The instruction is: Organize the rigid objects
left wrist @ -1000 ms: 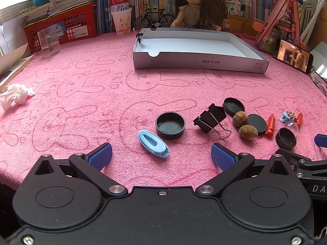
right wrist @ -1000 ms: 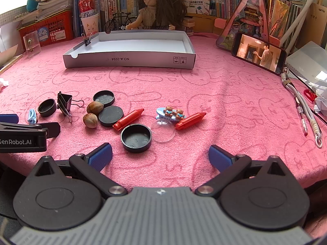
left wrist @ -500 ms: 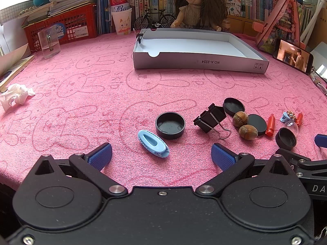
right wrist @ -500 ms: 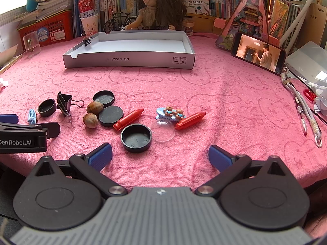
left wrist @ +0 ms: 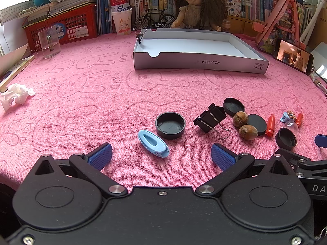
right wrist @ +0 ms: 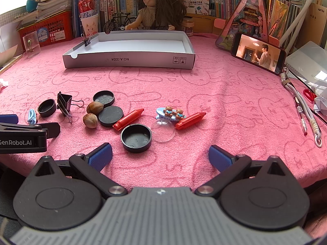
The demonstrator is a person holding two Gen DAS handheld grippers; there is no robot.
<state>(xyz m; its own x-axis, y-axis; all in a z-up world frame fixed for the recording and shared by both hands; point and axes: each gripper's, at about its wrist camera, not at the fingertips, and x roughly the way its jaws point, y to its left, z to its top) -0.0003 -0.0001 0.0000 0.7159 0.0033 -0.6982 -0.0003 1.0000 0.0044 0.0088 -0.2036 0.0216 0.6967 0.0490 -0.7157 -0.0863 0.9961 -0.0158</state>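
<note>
The left claw (left wrist: 161, 153), jaws spread wide and empty, hung nearest the blue clip (left wrist: 153, 143), which lay just ahead on the table (left wrist: 81, 94), long axis slanting far-left to near-right. The right claw (right wrist: 160, 153) was likewise spread and empty.

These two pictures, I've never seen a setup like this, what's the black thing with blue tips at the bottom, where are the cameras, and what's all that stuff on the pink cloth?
Each picture comes from a camera mounted on a hand-held gripper, looking forward along its two blue-tipped fingers. One view shows the left gripper, the other the right gripper. Both are open and hold nothing.

They hover at the near edge of a pink towel. On it lie small things to tidy: a blue clip, black caps such as this one, a black binder clip, two hazelnuts, two red crayon-shaped pieces, a bear hair clip and a clear dome.

Farther back sits a shallow white box, with only a small binder clip on its rim, probably where things go.
</note>
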